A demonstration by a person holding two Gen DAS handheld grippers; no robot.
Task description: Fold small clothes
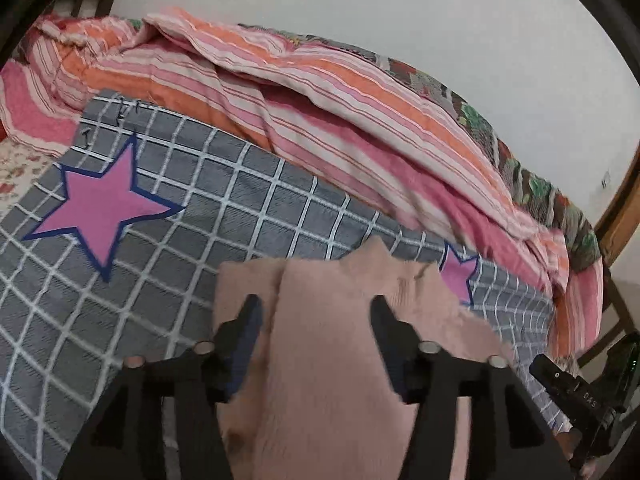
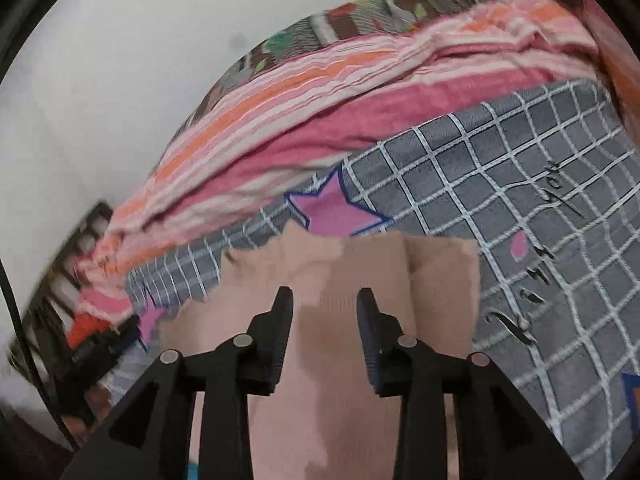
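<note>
Garment: we see a pale pink knit top (image 1: 320,340) lying on a grey checked blanket (image 1: 180,280) printed with pink stars; in the left wrist view its neck end points away from us, toward the striped quilt (image 1: 320,112).
Left gripper: our left gripper (image 1: 316,308) has its jaws apart, and no pad presses the cloth as far as we can see.
Cloth to left fingers: the pink knit fills the gap between the two black fingers and spreads past both of them; a folded panel of it lies outside the left finger.
Right gripper: our right gripper (image 2: 325,298) also has its jaws apart, more narrowly than the left.
Cloth to right fingers: the same top (image 2: 320,360) lies under and between these fingers, its far edge just beyond the tips, with a star (image 2: 336,216) of the blanket past that edge.
Pose: both grippers tilt downward over the garment, pointing toward the quilt heaped along the far side of the bed.
Other gripper: in the left wrist view a black part of the right-hand tool (image 1: 580,392) shows at the right edge.
Sharpness: the right wrist view is blurred, so we cannot tell whether the pads touch the cloth.
</note>
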